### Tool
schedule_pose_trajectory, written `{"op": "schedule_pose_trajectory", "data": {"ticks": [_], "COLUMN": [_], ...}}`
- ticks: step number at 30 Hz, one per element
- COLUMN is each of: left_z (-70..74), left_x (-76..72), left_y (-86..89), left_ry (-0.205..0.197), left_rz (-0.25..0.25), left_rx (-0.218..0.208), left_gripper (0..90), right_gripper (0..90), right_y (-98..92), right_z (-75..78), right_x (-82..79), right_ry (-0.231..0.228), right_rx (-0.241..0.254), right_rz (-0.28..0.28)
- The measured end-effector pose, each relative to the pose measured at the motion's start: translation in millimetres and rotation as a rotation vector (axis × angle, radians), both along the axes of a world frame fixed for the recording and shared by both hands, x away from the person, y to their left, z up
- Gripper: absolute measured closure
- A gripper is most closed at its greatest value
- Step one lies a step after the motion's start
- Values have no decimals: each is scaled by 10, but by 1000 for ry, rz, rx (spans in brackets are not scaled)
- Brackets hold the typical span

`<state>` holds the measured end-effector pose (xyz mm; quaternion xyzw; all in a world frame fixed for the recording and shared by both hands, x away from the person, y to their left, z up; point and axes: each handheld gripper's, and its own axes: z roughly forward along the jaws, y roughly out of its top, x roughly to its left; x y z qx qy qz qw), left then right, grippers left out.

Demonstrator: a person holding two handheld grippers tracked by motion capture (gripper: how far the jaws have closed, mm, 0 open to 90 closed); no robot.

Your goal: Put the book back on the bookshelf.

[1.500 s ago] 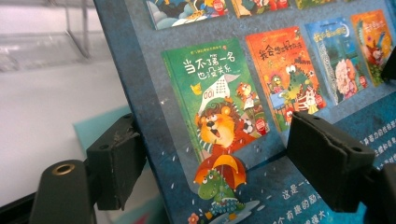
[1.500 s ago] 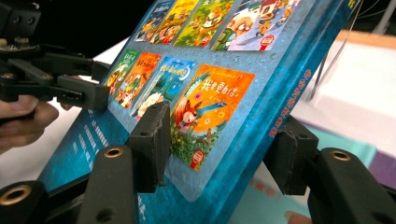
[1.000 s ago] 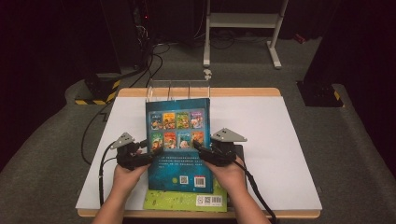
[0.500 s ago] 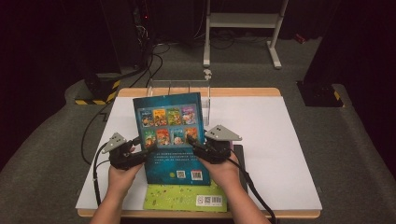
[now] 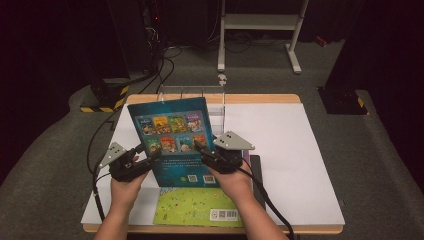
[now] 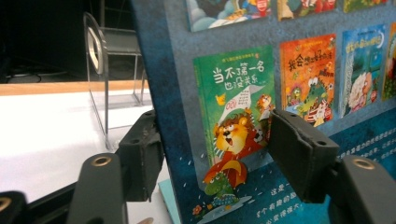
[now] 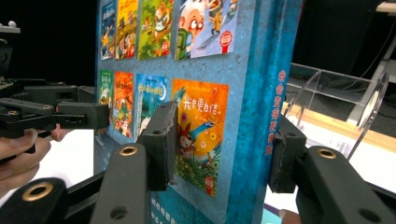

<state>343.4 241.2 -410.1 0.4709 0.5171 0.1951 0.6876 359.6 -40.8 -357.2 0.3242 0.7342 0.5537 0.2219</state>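
**Blue book lifted between two grippers above the counter**

The blue picture book [image 5: 175, 142] is held raised and tilted over the white counter [image 5: 280, 150], its back cover with rows of small cover pictures turned toward the person. In the high view, the left gripper [image 5: 150, 156] is seen at the book's left edge and the right gripper [image 5: 200, 149] at its right edge, each carried by a hand.

In the left gripper view, the book's [image 6: 261, 116] left edge is shown standing between the two black jaws; these have just been closing, and both pads appear to lie against the covers, so the book is taken as grasped there. In the right gripper view, the spine side of the book [image 7: 205, 93] is shown clamped between the jaws, which have likewise just been closing; the left gripper [image 7: 100, 116] is also seen beyond the book.

Below the book, nearer the person, a green book [image 5: 195, 207] lies flat on the counter. Behind the book, at the counter's far edge, a clear acrylic stand [image 5: 192, 92] is seen, its upright panels clearer in the left gripper view [image 6: 95, 51].
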Motion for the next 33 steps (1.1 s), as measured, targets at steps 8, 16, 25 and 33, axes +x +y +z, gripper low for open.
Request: {"op": "schedule_pose_trajectory", "data": {"ticks": [8,16,25,33], "left_z": [37,56,55,25], "left_x": [-11,-25,-16,43], "left_y": [47,49,66,36], "left_ry": [-24,-57,-113,-116], "left_rz": [14,26,48,55], "left_rx": [-2,-12,-46,-33], "left_gripper": [401,406,429,430], "right_gripper": [537,518,507,487], "right_y": [58,96,118,134], "right_z": [67,123,164,147], "right_x": [-23,-35,11,55], "right_ry": [-37,-55,-59,-96], "right_rx": [7,0,-6,-5], "right_rz": [9,1,-1,-16]}}
